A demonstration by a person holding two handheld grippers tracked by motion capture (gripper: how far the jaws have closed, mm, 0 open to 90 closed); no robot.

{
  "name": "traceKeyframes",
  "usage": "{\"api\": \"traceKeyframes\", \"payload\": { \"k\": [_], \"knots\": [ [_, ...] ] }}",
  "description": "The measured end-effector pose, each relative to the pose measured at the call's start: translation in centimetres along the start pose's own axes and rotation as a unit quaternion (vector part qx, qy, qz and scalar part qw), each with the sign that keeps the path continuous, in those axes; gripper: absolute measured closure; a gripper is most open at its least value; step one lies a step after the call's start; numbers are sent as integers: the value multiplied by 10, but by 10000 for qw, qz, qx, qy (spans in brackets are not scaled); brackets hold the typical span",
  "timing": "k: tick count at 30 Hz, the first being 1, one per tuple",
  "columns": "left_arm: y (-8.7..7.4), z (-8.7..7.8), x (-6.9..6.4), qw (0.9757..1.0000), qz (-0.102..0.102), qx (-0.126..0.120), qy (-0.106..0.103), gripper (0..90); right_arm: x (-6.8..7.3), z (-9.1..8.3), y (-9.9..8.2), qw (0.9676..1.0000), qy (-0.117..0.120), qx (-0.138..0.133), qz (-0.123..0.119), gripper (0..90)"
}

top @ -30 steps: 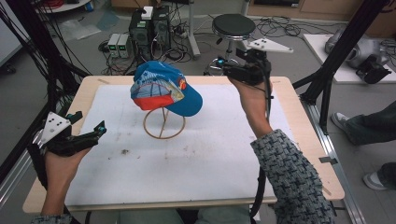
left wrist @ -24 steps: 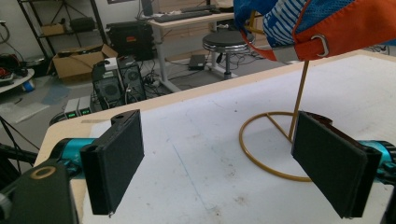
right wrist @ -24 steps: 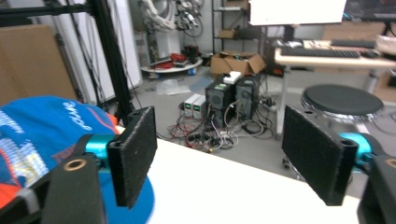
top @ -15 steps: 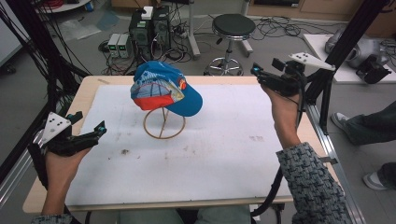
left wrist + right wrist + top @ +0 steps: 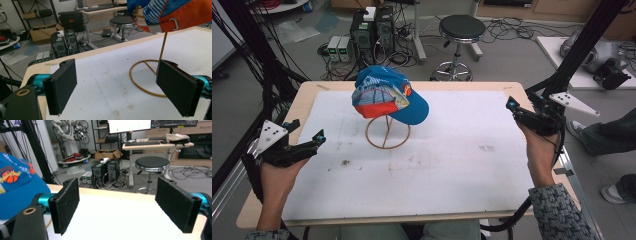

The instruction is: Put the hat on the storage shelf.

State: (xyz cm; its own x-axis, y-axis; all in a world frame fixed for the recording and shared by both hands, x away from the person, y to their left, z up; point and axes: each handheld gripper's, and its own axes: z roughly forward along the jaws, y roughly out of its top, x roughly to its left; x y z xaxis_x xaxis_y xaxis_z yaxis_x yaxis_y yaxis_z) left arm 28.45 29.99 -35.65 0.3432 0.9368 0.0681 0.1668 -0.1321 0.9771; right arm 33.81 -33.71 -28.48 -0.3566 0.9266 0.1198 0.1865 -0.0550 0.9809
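While fabric cap [image 5: 389, 100] sits on wire stand [image 5: 387, 135] | left tongs [image 5: 314, 139] agape, empty | right tongs [image 5: 517, 107] just widened, empty

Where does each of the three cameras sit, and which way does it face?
High view: above the person's side, looking forward and down on the white-topped wooden table; both forearms and both tongs show.
Left gripper view: rides the left tongs, facing the gold wire stand.
Right gripper view: rides the right tongs, facing the black round stool.
Shared: all three show the blue and orange baseball cap.
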Motion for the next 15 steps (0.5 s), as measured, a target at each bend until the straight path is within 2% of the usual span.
{"api": "traceKeyframes", "payload": {
  "k": [4, 9, 12, 15],
  "knots": [
    [-1, 1, 0, 10000, 4, 26, -23, 171, -9, -18, -19, 9998, -100, 18, 159, 160],
    [-1, 2, -2, 10000, -4, 22, -40, 172, -9, -23, -34, 9997, -121, 52, 195, 144],
    [-1, 2, -1, 10000, -2, 29, -31, 171, -4, -26, -48, 9999, -127, -51, 76, 140],
    [-2, 3, -1, 10000, 10, 62, -30, 171, -1, -26, -67, 9998, -172, -2, -36, 140]
  ]
}}
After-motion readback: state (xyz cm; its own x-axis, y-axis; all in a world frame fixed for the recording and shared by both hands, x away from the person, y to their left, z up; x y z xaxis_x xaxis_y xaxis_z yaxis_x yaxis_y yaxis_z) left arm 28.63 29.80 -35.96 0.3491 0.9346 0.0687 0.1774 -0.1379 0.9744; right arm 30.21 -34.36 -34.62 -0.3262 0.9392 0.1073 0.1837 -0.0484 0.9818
